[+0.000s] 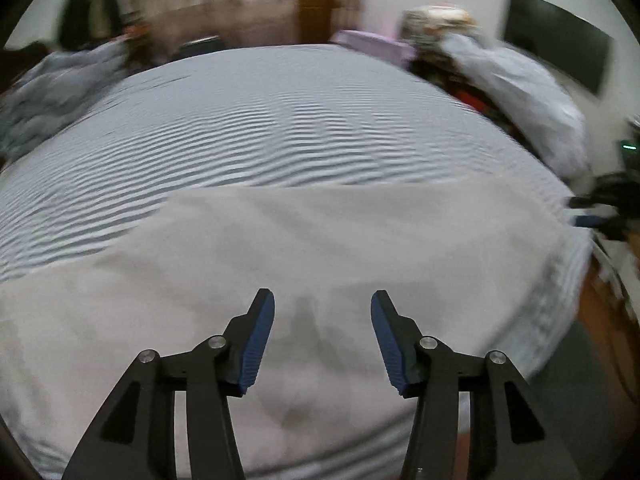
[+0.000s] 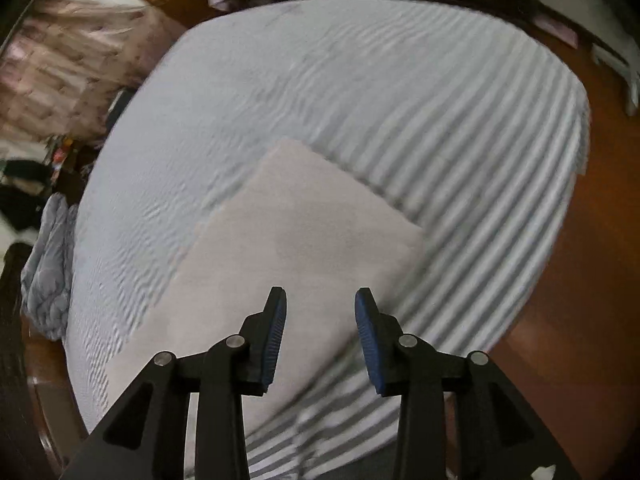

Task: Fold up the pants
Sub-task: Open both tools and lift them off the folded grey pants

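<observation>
Folded pale pants (image 2: 296, 240) lie on a striped bedsheet (image 2: 440, 120); left gripper (image 1: 322, 312) and right gripper (image 2: 320, 308) hover spread wide, empty, above wooden floor (image 2: 580, 280).

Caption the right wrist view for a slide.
Open right gripper poised above light pants lying flat on a striped bedsheet.

We see pants (image 2: 296, 240) as smooth matt cloth; bed sheet (image 2: 440, 128) striped, ribbed weave; gripper pads (image 1: 258, 344) ridged blue rubber.
</observation>
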### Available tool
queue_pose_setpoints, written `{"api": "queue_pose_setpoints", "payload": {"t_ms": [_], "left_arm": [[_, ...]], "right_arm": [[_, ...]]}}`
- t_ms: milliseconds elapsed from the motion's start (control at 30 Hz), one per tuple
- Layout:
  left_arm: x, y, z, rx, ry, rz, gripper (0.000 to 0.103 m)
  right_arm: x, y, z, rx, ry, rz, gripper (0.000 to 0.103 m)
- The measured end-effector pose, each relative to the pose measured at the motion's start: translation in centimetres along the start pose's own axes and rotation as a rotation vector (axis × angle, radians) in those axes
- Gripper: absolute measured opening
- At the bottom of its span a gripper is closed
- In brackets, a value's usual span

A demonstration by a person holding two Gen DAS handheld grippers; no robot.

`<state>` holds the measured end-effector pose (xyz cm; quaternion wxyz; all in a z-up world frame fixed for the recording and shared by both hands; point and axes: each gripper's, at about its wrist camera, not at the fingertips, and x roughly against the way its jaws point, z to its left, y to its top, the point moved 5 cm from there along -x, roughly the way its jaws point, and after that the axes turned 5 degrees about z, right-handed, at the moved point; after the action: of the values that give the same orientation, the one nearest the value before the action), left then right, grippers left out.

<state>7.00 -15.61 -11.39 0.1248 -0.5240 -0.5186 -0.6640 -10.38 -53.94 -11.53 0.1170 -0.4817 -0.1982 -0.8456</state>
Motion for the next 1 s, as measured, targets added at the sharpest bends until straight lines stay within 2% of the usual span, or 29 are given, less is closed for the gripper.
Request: {"api": "queue_pose_setpoints", "payload": {"t_ms": [167, 300, 400, 567, 633, 700, 767, 800, 867, 900, 933, 1000], "left_arm": [[-1.5, -1.9, 4.8, 0.117, 0.101, 0.043, 0.051], [-3.6, -5.0, 7.3, 0.179, 0.157, 0.125, 0.051], [-3.5, -5.6, 7.1, 0.159, 0.163, 0.093, 0.051], [-3.5, -6.2, 6.7, 0.150, 0.185, 0.081, 0.051], [-3.3, -6.2, 6.7, 0.158, 0.179, 0.072, 0.051], [-3.1, -6.4, 6.8, 0.168, 0.174, 0.065, 0.051], [-2.9, -6.6, 7.3, 0.170, 0.170, 0.054, 0.051], [-2.8, -6.6, 7.4, 0.171, 0.166, 0.048, 0.051], [-2.9, -6.7, 7.7, 0.176, 0.158, 0.040, 0.052], [-2.8, -6.7, 7.9, 0.179, 0.152, 0.033, 0.052], [-2.7, -6.7, 7.8, 0.180, 0.149, 0.028, 0.052], [-2.6, -6.7, 7.8, 0.178, 0.151, 0.019, 0.052]], "right_arm": [[-2.6, -0.9, 11.1, 0.241, 0.089, 0.092, 0.035], [-7.7, -4.1, 22.3, 0.488, 0.163, 0.253, 0.035], [-12.1, -6.8, 29.8, 0.639, 0.222, 0.373, 0.035], [-19.0, -11.4, 38.6, 0.784, 0.255, 0.538, 0.035], [-20.7, -12.9, 40.7, 0.820, 0.261, 0.581, 0.035], [-23.0, -15.0, 42.4, 0.857, 0.253, 0.665, 0.035], [-24.5, -15.8, 42.8, 0.877, 0.235, 0.690, 0.035], [-25.0, -16.6, 43.1, 0.887, 0.247, 0.729, 0.035], [-25.0, -17.6, 43.1, 0.909, 0.283, 0.775, 0.022], [-24.8, -18.0, 43.2, 0.941, 0.280, 0.770, 0.021], [-24.6, -18.1, 43.3, 0.968, 0.277, 0.754, 0.013], [-23.8, -18.0, 43.4, 0.979, 0.304, 0.722, 0.010]]}}
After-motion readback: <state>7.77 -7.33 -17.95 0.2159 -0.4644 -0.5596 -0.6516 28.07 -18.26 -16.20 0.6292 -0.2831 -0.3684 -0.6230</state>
